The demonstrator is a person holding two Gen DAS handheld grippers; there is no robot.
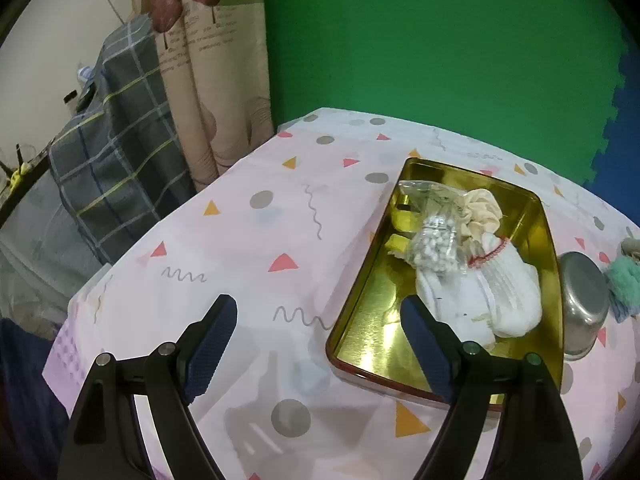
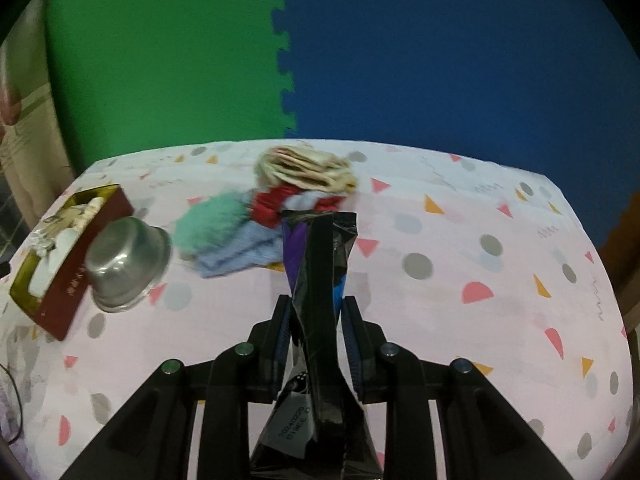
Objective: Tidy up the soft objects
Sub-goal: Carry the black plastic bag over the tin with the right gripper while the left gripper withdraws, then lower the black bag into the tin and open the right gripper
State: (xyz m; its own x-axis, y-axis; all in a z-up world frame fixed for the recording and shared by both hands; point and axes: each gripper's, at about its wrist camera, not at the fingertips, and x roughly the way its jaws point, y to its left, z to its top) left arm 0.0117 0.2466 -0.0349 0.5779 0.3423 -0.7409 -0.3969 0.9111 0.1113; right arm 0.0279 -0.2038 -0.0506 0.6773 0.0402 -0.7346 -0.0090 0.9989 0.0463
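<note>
A gold-lined tin box (image 1: 362,320) with red outer walls (image 2: 80,276) sits on the patterned tablecloth. In it lie white socks (image 1: 500,292), a clear bag of white beads (image 1: 434,244) and a cream scrunchie (image 1: 482,208). My left gripper (image 1: 316,314) stands open over the cloth at the box's near corner, nothing between its fingers. My right gripper (image 2: 316,316) is shut on a black and purple foil packet (image 2: 318,280), held above the cloth. Beyond the packet lie a green fluffy cloth (image 2: 208,224), a light blue cloth (image 2: 240,256), a red fabric piece (image 2: 276,202) and a beige coiled item (image 2: 308,170).
An upturned steel bowl (image 2: 126,260) leans against the box's right side (image 1: 584,300). A curtain (image 1: 208,92) and a plaid-covered object (image 1: 120,136) stand left of the table. Green and blue foam mats (image 2: 280,52) form the back wall.
</note>
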